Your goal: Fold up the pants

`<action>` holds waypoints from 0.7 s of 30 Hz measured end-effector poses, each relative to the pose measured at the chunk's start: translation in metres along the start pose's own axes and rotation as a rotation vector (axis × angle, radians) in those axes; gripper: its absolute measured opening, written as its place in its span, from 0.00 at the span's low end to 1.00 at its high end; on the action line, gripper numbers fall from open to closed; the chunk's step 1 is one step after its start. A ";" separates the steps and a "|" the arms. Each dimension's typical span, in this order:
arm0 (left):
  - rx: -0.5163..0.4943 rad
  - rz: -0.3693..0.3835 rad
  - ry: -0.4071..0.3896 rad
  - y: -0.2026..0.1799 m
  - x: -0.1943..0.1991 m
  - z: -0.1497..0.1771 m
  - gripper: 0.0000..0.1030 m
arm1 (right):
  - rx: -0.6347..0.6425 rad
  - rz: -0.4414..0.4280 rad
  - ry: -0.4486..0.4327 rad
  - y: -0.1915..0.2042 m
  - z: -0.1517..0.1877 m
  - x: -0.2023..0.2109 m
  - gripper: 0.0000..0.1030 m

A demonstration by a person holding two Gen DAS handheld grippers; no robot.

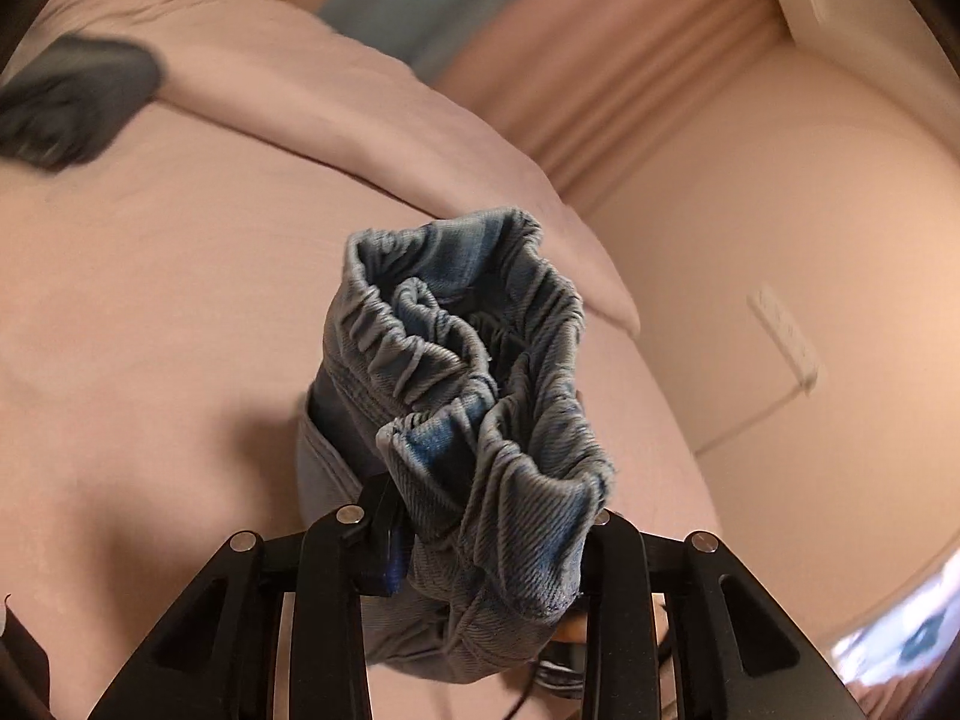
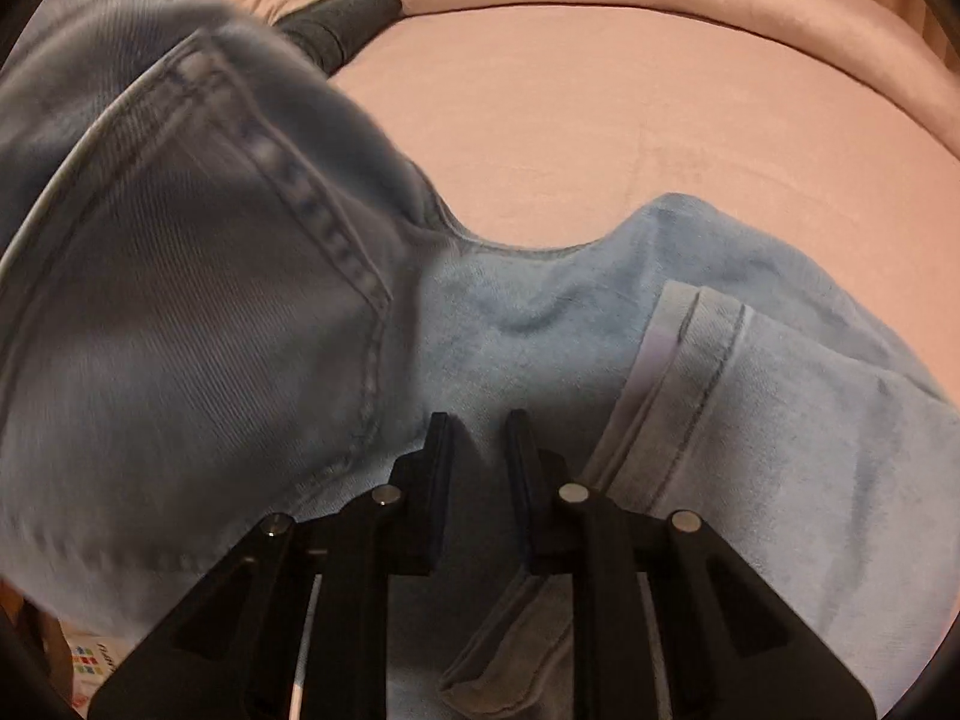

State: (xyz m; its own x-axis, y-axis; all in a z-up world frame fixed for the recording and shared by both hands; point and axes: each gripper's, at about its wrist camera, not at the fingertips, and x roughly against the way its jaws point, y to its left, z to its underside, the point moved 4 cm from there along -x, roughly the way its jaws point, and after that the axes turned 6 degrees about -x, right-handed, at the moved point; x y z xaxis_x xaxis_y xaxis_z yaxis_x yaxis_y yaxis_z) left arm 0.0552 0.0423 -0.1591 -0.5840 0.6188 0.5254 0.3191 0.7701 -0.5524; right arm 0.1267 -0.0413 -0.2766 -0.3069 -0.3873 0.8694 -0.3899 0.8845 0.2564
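Light blue denim pants: in the left wrist view their bunched elastic waistband (image 1: 474, 348) sticks up between the fingers of my left gripper (image 1: 489, 504), which is shut on it and holds it above the pink bed (image 1: 150, 300). In the right wrist view the pants (image 2: 540, 312) lie spread on the bed; the back pocket part (image 2: 198, 276) at left is blurred and lifted, and a hemmed leg end (image 2: 690, 360) lies at right. My right gripper (image 2: 480, 426) points down onto the cloth between them, jaws narrow, with a ridge of denim filling the gap.
A dark grey garment (image 2: 348, 18) lies further back on the pink sheet (image 2: 600, 120), also in the left wrist view (image 1: 72, 102). A folded pink duvet (image 1: 360, 108) edges the bed. Beyond are a curtain (image 1: 630, 90) and a wall with a socket (image 1: 783, 330).
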 end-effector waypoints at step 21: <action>-0.395 -0.224 0.249 -0.083 -0.106 0.045 0.30 | -0.681 -0.630 -0.199 -0.146 0.047 0.143 0.86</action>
State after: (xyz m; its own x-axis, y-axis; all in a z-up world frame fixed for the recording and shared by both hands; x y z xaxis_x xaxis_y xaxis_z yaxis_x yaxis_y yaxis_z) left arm 0.0574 -0.0940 -0.1981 -0.4904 0.4136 0.7671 0.4925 0.8577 -0.1476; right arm 0.0987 -0.2378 -0.2095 -0.3790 -0.8271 0.4150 0.0365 0.4348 0.8998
